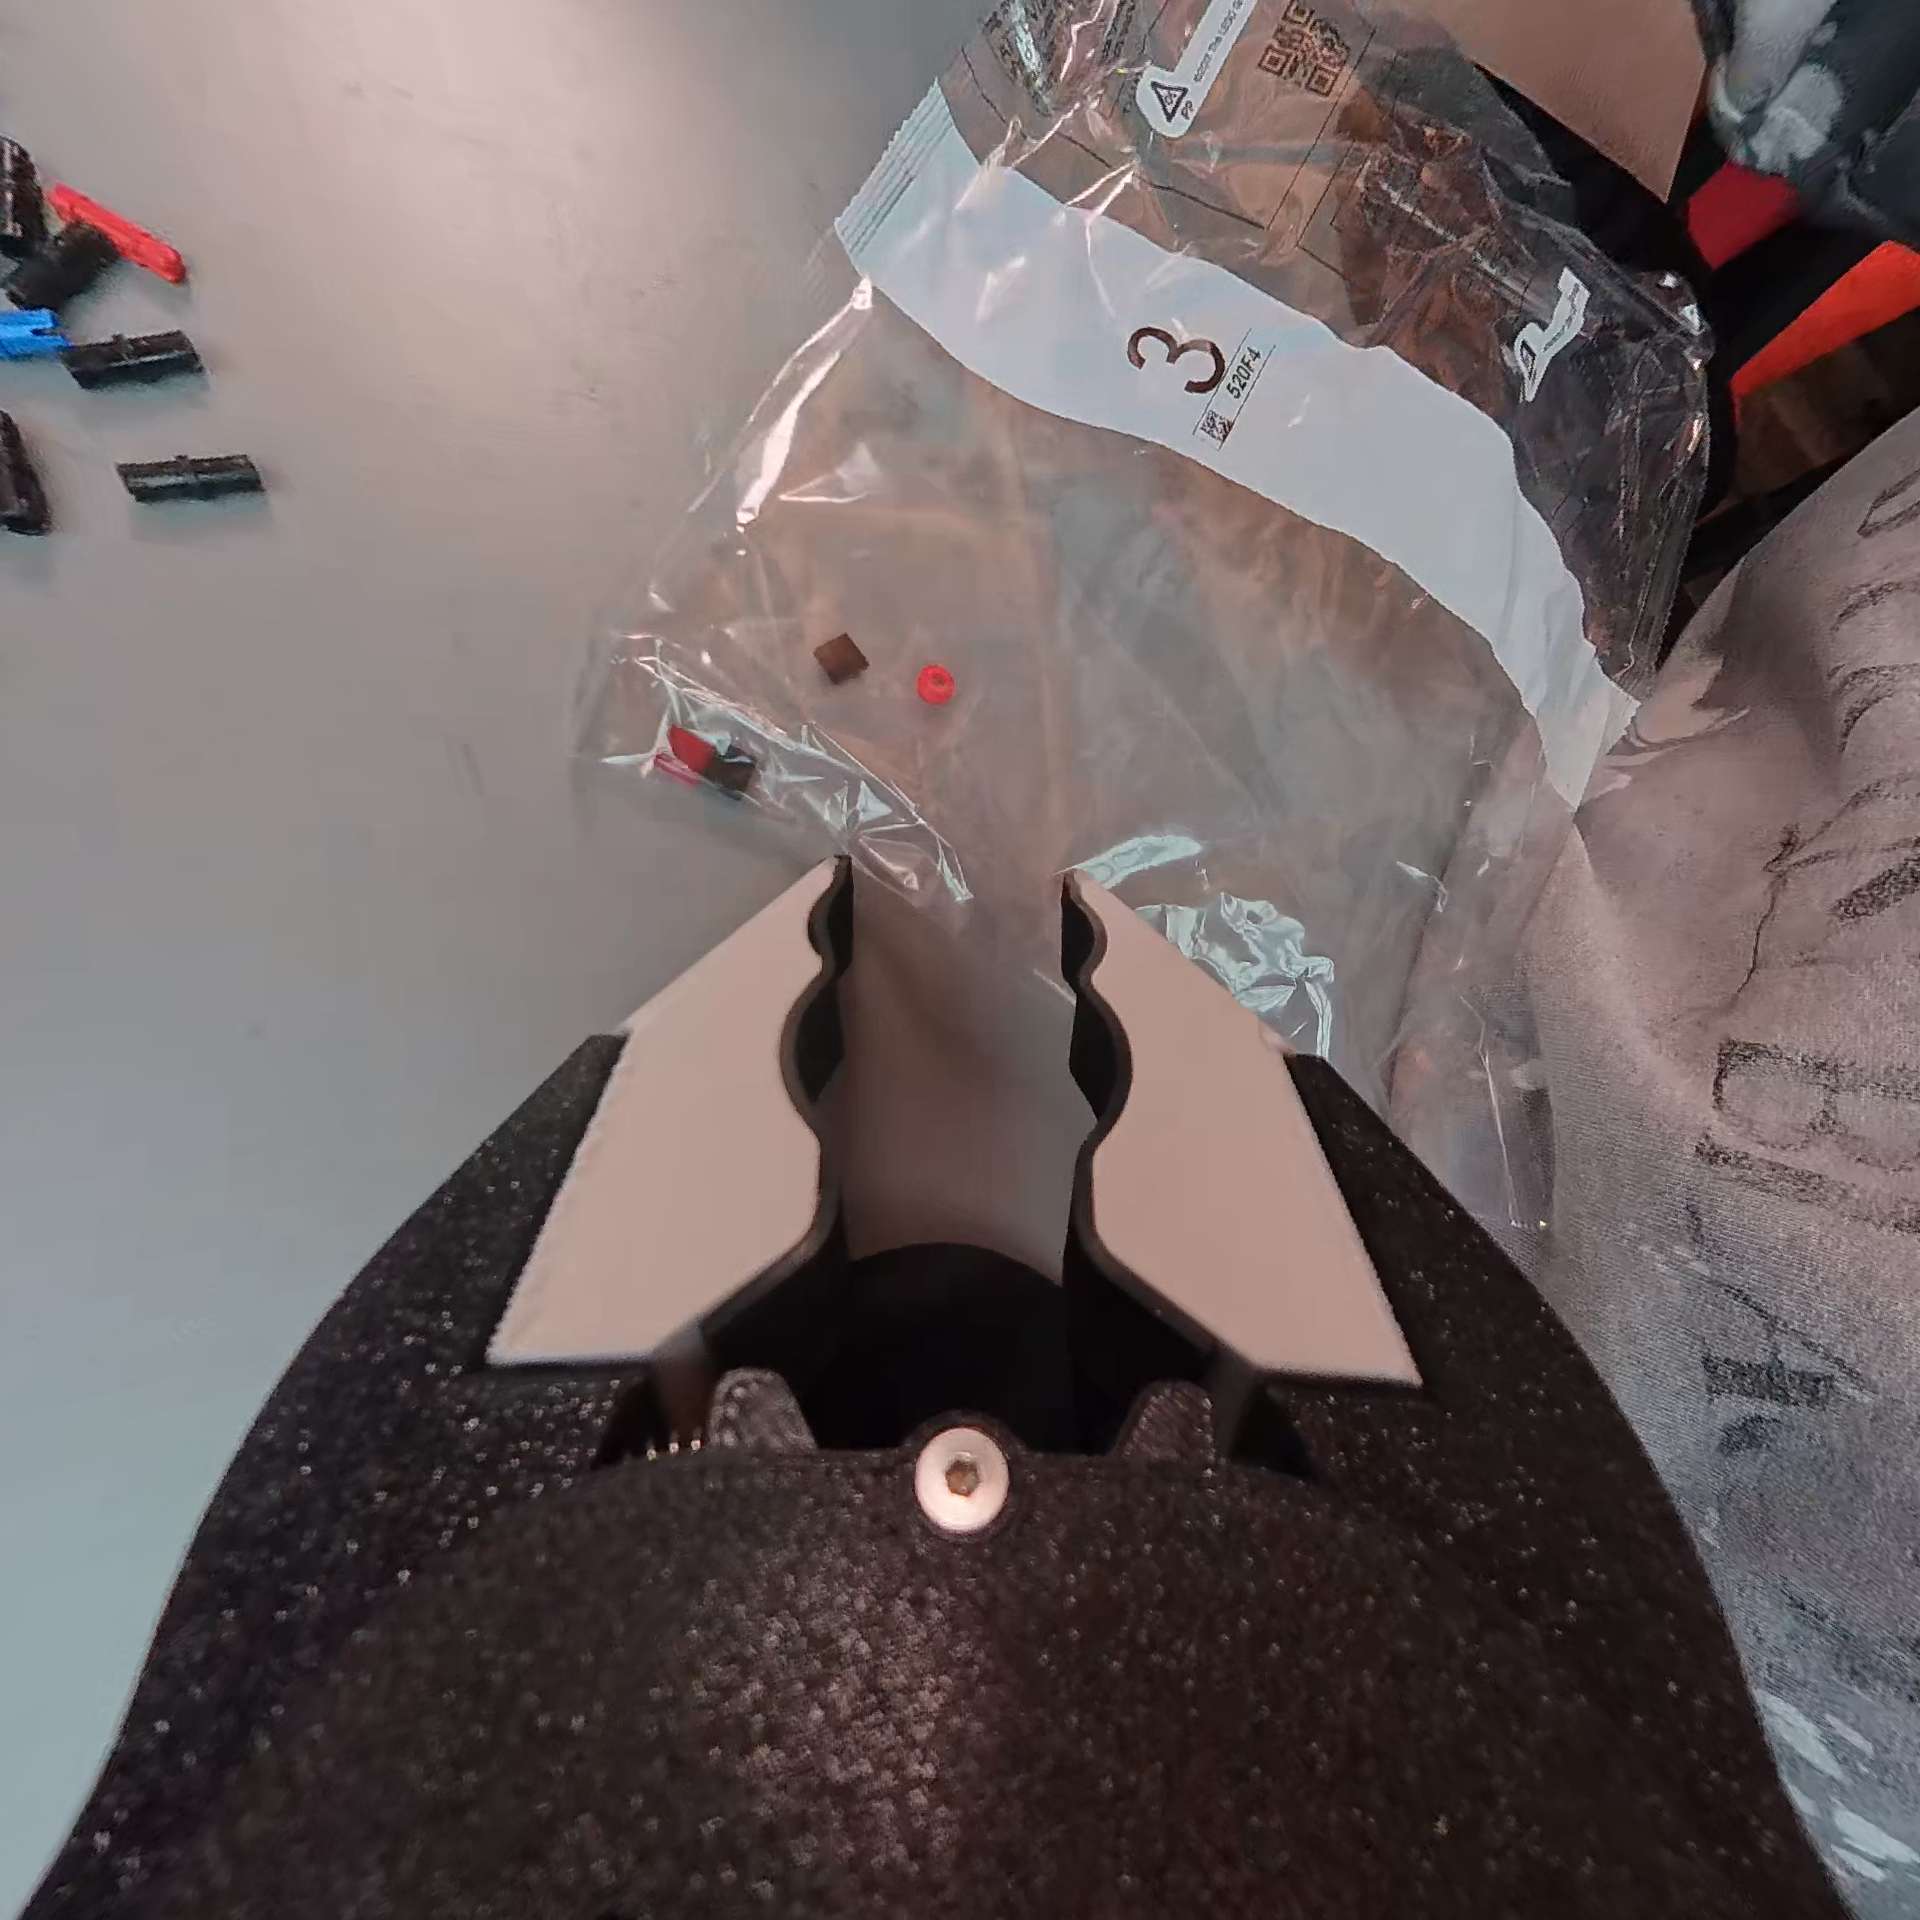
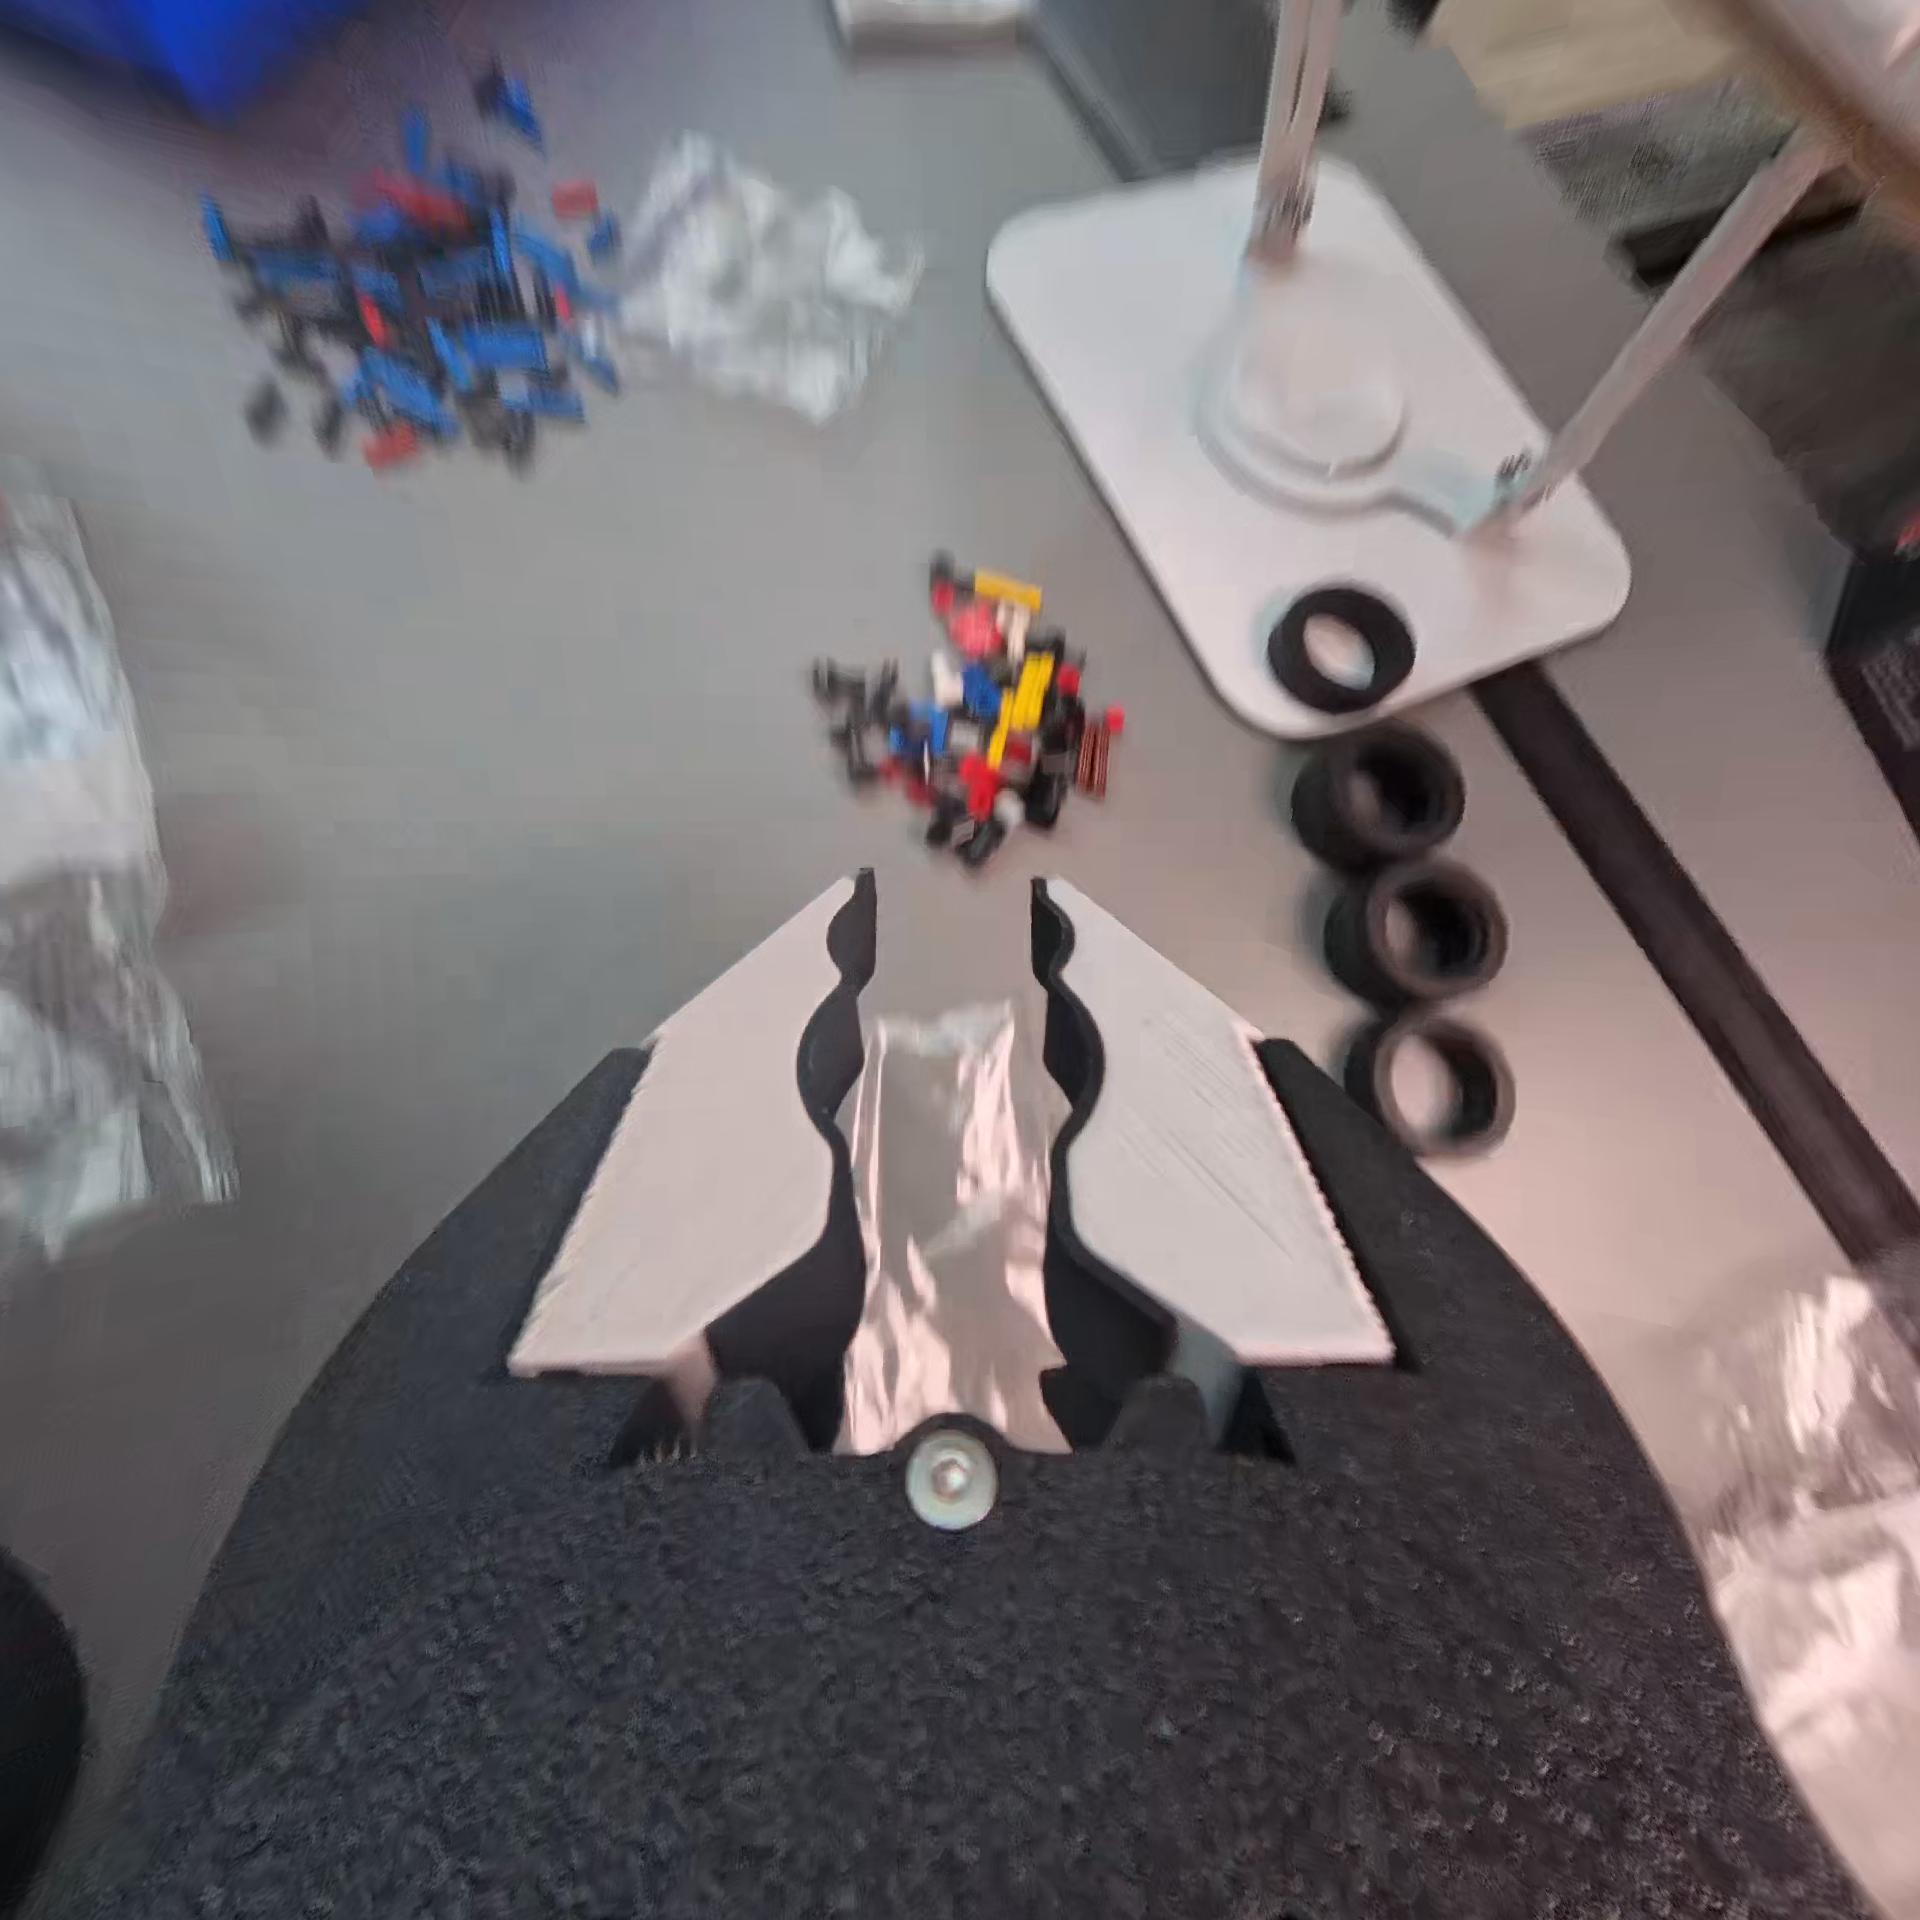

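In the left wrist view my left gripper [image 1: 956, 873] is open, jaws well apart, low over the grey table [image 1: 312, 727]. A clear plastic bag [image 1: 1195, 644] with a white band lies just ahead; its crumpled near edge reaches the fingertips. Inside it are a small brown square piece [image 1: 840, 658], a red round piece [image 1: 935, 686] and a red and black piece [image 1: 707, 764]. The right wrist view is blurred. My right gripper [image 2: 953, 883] is open above the table, with a strip of shiny clear film [image 2: 945, 1195] showing in the gap between its fingers. A pile of small coloured pieces [image 2: 977, 717] lies just beyond its tips.
Loose black [image 1: 130, 358], red [image 1: 114, 234] and blue [image 1: 26, 332] pieces lie far left. A person's grey garment [image 1: 1766, 1143] fills the right. A white stand base [image 2: 1299, 416] carries one black tyre [image 2: 1340, 649]; three more tyres [image 2: 1418, 930] lie beside it. A blue-black pile [image 2: 416, 301] and crumpled bags [image 2: 758, 281] lie behind. The left tips stand about 4 cm off the red round piece [image 1: 935, 686].
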### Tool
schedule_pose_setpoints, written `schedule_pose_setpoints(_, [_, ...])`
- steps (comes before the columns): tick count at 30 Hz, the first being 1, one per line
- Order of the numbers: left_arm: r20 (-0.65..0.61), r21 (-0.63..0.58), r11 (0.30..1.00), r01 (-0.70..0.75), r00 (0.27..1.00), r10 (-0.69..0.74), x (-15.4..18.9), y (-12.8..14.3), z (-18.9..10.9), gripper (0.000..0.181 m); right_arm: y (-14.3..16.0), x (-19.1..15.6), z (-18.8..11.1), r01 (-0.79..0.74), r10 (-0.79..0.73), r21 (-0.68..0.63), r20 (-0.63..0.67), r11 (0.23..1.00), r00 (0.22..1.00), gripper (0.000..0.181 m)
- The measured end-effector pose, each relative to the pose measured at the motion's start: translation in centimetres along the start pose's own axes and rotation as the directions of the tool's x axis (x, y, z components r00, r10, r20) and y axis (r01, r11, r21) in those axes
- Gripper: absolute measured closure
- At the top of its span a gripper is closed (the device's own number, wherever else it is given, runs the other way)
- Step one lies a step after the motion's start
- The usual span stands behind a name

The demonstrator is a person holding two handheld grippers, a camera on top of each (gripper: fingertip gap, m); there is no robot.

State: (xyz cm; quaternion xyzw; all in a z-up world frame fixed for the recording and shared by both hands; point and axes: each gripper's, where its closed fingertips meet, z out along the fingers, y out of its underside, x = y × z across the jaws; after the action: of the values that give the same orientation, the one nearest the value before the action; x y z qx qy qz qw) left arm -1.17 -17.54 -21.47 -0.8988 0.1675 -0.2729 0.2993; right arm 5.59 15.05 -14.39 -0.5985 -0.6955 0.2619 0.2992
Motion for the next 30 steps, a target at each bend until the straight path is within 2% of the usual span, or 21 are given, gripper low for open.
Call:
schedule_pose_setpoints(1, [-0.002,0.0,1.0,0.002,1.0,-0.002,0.0,0.0,0.0,0.143,2.9,-0.5,-0.8,0.029,-0.03,-0.096,-0.002,0.995,1.0,0.146])
schedule_pose_setpoints(3, [-0.007,0.0,1.0,0.007,1.0,-0.007,0.0,0.0,0.0,0.143,7.1,-1.7,-1.9,0.036,-0.037,-0.194,-0.002,0.98,0.999,0.141])
schedule_pose_setpoints(5, [-0.013,-0.001,1.0,0.012,1.0,-0.012,0.0,-0.1,0.0,0.143,10.0,-2.4,-2.2,0.016,-0.02,-0.247,-0.015,0.969,1.0,0.138])
schedule_pose_setpoints(7, [-0.019,-0.002,1.0,0.02,1.0,-0.02,0.0,-0.1,0.0,0.144,11.7,-2.3,-2.1,0.023,-0.04,-0.28,-0.055,0.96,0.998,0.144])
schedule_pose_setpoints(11, [-0.007,-0.004,1.0,0.012,1.0,-0.012,0.0,-0.1,0.1,0.144,11.0,-1.9,-1.7,0.049,-0.069,-0.21,-0.089,0.977,0.994,0.181])
schedule_pose_setpoints(17, [0.01,-0.004,1.0,0.006,1.0,-0.006,-0.1,-0.1,0.1,0.146,7.7,-0.9,0.5,0.218,-0.244,-0.146,-0.196,0.965,0.95,0.181])
schedule_pose_setpoints(19, [0.015,-0.004,1.0,0.002,1.0,-0.002,-0.2,-0.1,0.1,0.147,6.6,-0.9,1.4,0.256,-0.281,-0.132,-0.236,0.958,0.93,0.171])
schedule_pose_setpoints(21, [0.019,-0.004,1.0,-0.002,1.0,0.002,-0.2,0.0,0.2,0.147,6.8,-0.2,2.1,0.237,-0.281,-0.178,-0.294,0.955,0.914,0.161])
schedule_pose_setpoints(24, [0.022,-0.005,1.0,-0.005,1.0,0.005,-0.2,0.0,0.2,0.147,5.4,-1.0,1.6,0.127,-0.147,-0.087,-0.306,0.988,0.941,0.135])
schedule_pose_setpoints(26, [0.027,-0.006,1.0,-0.011,1.0,0.011,-0.1,0.0,0.2,0.146,4.1,-2.6,-0.1,0.005,0.0,0.02,-0.258,1.0,0.966,0.128])
schedule_pose_setpoints(28, [0.034,-0.006,1.0,-0.02,0.999,0.02,-0.1,0.0,0.2,0.146,3.9,-5.6,-2.0,-0.143,0.153,0.087,-0.124,0.986,0.98,0.124])
schedule_pose_setpoints(30, [0.041,-0.007,1.0,-0.029,0.999,0.029,-0.1,0.0,0.2,0.146,4.6,-10.2,-4.0,-0.3,0.292,0.1,0.084,0.949,0.953,0.123])
